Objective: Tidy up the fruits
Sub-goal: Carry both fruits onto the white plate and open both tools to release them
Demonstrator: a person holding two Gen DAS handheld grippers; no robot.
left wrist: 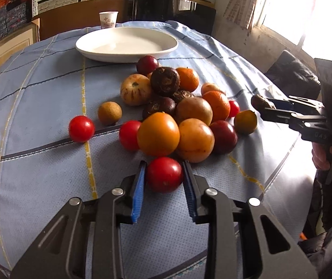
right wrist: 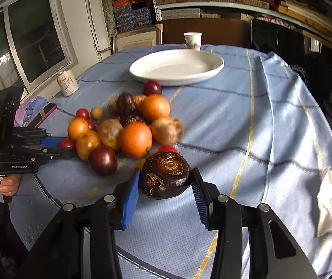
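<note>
Left gripper (left wrist: 164, 174) clamped on red tomato (left wrist: 164, 174) at fruit pile's near edge, right gripper (right wrist: 166, 179) gripping dark water chestnut (right wrist: 166, 176), white plate (left wrist: 91, 46) beyond.

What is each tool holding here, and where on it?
Left tool: a red tomato, pinched across its sides. Right tool: a dark brown water chestnut, gripped across its sides.

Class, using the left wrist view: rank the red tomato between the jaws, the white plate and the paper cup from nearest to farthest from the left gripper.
1. Red tomato: between the pads of the left gripper, right in front.
2. White plate: beyond the fruit pile, mid-table.
3. Paper cup: behind the plate, at the table's far edge, slightly left.
</note>
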